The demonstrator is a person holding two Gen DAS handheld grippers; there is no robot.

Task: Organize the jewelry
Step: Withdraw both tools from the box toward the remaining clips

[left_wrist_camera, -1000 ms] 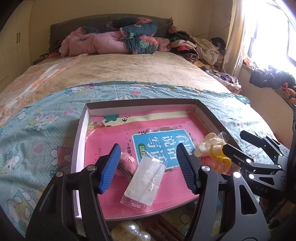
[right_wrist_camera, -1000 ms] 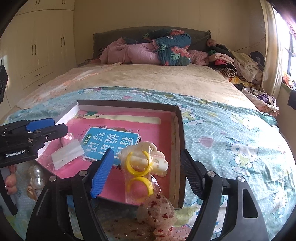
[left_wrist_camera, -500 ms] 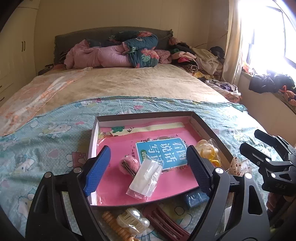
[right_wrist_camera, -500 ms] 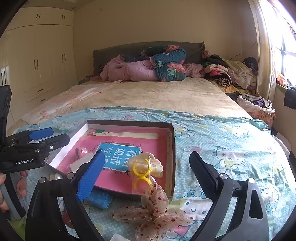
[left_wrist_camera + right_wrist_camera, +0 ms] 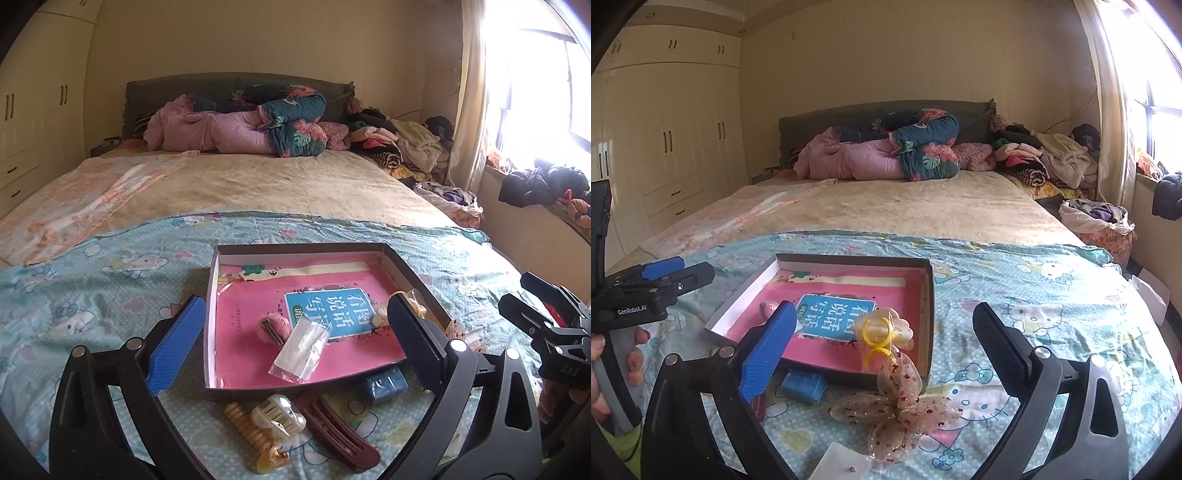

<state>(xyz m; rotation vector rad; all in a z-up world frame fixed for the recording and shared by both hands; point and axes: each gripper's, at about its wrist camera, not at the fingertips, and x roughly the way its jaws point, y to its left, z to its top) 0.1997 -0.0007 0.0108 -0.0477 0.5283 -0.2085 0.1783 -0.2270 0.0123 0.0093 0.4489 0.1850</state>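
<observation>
Both grippers, left gripper [image 5: 295, 328] and right gripper [image 5: 886, 328], have just spread wide, holding nothing, above the shallow pink-lined cardboard box [image 5: 303, 248].

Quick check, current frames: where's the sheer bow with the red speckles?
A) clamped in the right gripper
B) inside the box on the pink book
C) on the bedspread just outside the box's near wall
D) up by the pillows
C: the sheer bow lies on the cartoon-cat bedspread against the outside of the box's near wall, below the bag of yellow rings inside; the right gripper is open and empty.
</observation>
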